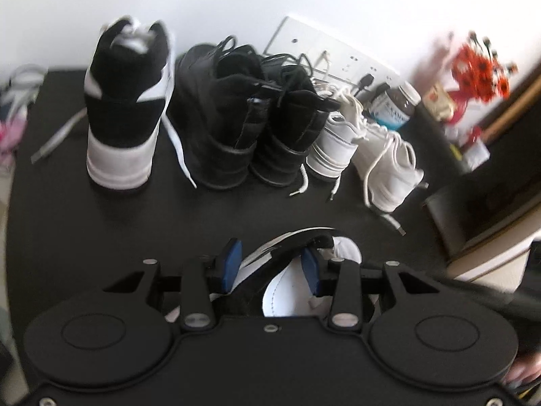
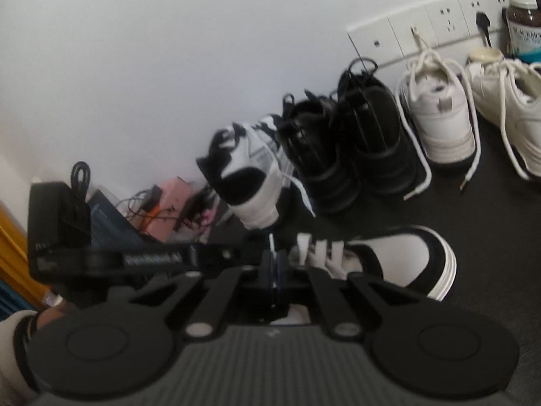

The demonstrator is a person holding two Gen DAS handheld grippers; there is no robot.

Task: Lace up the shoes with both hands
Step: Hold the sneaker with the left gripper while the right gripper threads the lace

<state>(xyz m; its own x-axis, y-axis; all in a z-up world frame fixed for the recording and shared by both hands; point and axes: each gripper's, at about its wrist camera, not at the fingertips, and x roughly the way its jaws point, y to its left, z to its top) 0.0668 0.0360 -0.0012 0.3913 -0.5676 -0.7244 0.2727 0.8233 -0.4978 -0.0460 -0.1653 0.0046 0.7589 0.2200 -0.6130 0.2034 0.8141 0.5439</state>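
Observation:
A black-and-white sneaker [image 2: 392, 260] lies on the black table [image 1: 236, 209], toe to the right in the right wrist view. In the left wrist view my left gripper [image 1: 270, 265] has its blue pads [image 1: 230, 264] on either side of the sneaker's collar [image 1: 287, 253] and pressing on it. My right gripper [image 2: 272, 267] is shut just behind the sneaker's laced eyelets [image 2: 318, 250]. The stiff tip of a white lace [image 2: 271, 241] sticks up from between its pads. The left tool's black housing [image 2: 57, 220] shows at the left of that view, with a hand under it.
Along the wall stand a second black-and-white high-top [image 1: 125, 108], a black pair [image 1: 243, 118] and a white pair [image 1: 365, 149] with loose laces. A brown bottle [image 1: 395, 105], a socket strip [image 1: 324, 54] and red flowers [image 1: 480, 71] sit behind. Clutter lies off the table's left edge [image 2: 162, 209].

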